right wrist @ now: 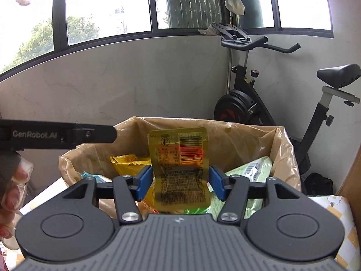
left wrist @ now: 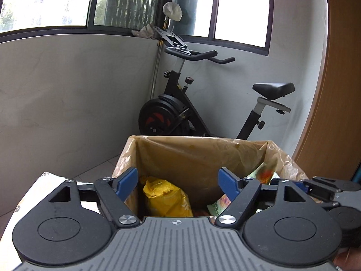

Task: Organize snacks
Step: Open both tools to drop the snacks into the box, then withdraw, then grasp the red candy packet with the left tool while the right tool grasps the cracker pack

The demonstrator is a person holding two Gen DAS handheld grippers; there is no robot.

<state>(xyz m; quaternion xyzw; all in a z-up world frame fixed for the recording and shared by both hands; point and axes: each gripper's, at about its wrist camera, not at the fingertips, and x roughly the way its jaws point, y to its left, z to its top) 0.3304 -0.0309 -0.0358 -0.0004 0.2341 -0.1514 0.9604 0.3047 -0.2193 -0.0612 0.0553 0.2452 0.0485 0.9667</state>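
Over the lined bin (right wrist: 284,149), my right tool (right wrist: 180,181) has a yellow-green snack packet (right wrist: 180,169) standing upright between its blue pads, printed back toward me. The left pad looks to be at the packet's edge, but a thin gap shows by the right pad, so I read the jaws as parted around it rather than pressing. The packet's bottom edge is cut off behind the tool's grey body, so I cannot tell what it rests on.

My left tool (left wrist: 178,185) hangs over the same bin (left wrist: 203,155) with its jaws wide apart and nothing between them. From the right wrist view, only the side of it (right wrist: 58,135) reaches in from the left edge, with part of my left hand (right wrist: 11,194) blurred beneath.

Inside the bin lie a yellow bag (left wrist: 167,198), an orange-yellow packet (right wrist: 128,164) and a pale green pack (right wrist: 250,171), each half hidden by the tools. A green packet with a red picture (left wrist: 261,174) leans at the right wall, its lower part covered. How deep the pile goes I cannot see.

Behind the bin, an exercise bike (left wrist: 180,113) stands against the grey wall under the windows. A patterned tabletop (right wrist: 338,221) shows only as a corner at right.
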